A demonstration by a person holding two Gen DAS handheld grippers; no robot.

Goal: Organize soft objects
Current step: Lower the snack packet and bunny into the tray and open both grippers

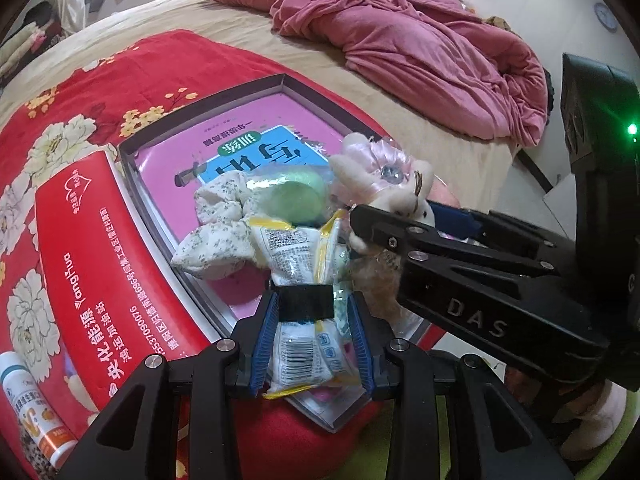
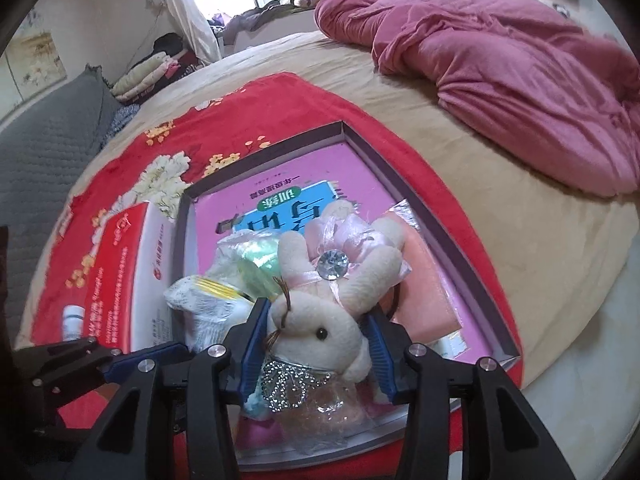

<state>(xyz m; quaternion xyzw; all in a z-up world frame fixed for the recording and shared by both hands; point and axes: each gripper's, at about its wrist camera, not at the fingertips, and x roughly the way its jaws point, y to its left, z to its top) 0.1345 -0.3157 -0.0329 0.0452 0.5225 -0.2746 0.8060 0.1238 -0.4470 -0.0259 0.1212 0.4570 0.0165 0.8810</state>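
A shallow grey-rimmed box (image 1: 200,114) (image 2: 264,157) lies on a red floral blanket (image 1: 100,80) and holds a pink book (image 1: 256,120). My left gripper (image 1: 312,320) is shut on a white and yellow snack packet (image 1: 292,248) over the box's near side; a black band crosses the packet at the fingertips. My right gripper (image 2: 316,340) (image 1: 400,216) is shut on a cream plush rabbit (image 2: 320,332) (image 1: 404,196) with a pink ribbon and a rhinestone, just right of the packet. A white floral cloth (image 1: 216,236), a green wrapped round thing (image 1: 300,196) and a peach cloth (image 2: 424,292) lie in the box.
A red tissue box (image 1: 92,264) stands left of the grey box, with a white and orange bottle (image 1: 36,412) beside it. A crumpled pink quilt (image 1: 400,40) covers the far right of the bed. A grey pillow (image 2: 48,152) sits at the left.
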